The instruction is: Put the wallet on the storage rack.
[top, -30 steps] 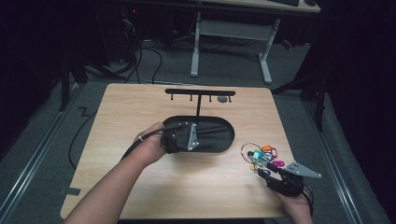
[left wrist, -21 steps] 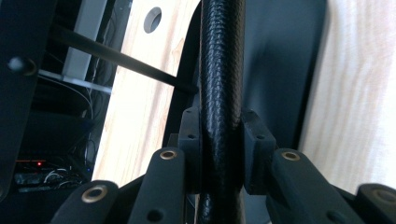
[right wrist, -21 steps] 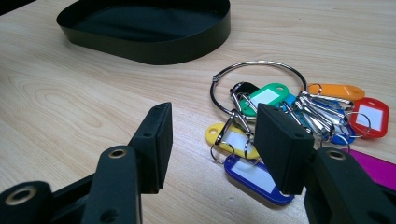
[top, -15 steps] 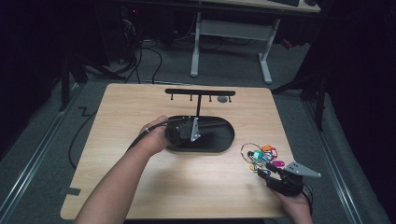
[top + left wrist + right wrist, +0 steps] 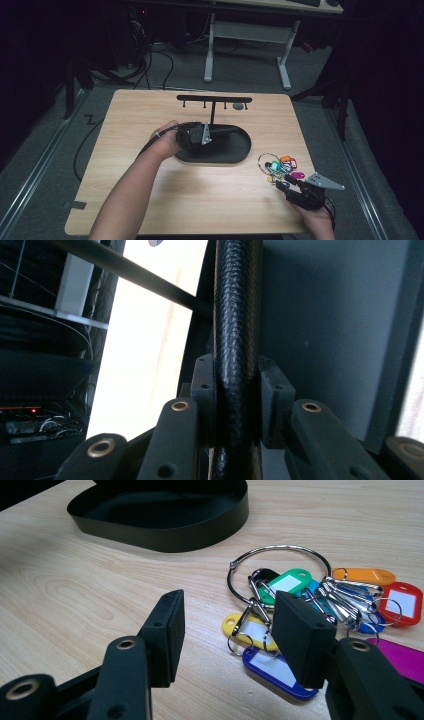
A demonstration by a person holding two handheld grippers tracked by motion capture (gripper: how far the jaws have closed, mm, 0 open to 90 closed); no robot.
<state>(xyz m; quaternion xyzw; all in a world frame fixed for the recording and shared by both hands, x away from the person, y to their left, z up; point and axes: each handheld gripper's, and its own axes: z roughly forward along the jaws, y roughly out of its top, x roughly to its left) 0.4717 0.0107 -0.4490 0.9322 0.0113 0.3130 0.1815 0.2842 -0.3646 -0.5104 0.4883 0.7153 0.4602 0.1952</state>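
Observation:
A black oval tray (image 5: 239, 151) sits mid-table, with a thin post rising from it to a crossbar (image 5: 215, 98) that carries small hooks. My left gripper (image 5: 213, 131) reaches in from the left over the tray. In the left gripper view it (image 5: 235, 390) is shut on the black textured post (image 5: 237, 315). A metal ring with several coloured key tags (image 5: 280, 167) lies right of the tray. My right gripper (image 5: 286, 181) rests just short of the tags. Its jaws (image 5: 227, 630) stand open around the yellow and blue tags (image 5: 272, 667) without touching them.
A small grey piece (image 5: 239, 106) hangs at the right end of the crossbar. The tray's wall (image 5: 165, 530) stands beyond the key ring (image 5: 280, 548). Bare wood lies left and in front of the tray. Desk legs and cables stand on the floor beyond the table.
My left gripper has slid a little farther over the tray toward the post. The right gripper and the keys have stayed where they were.

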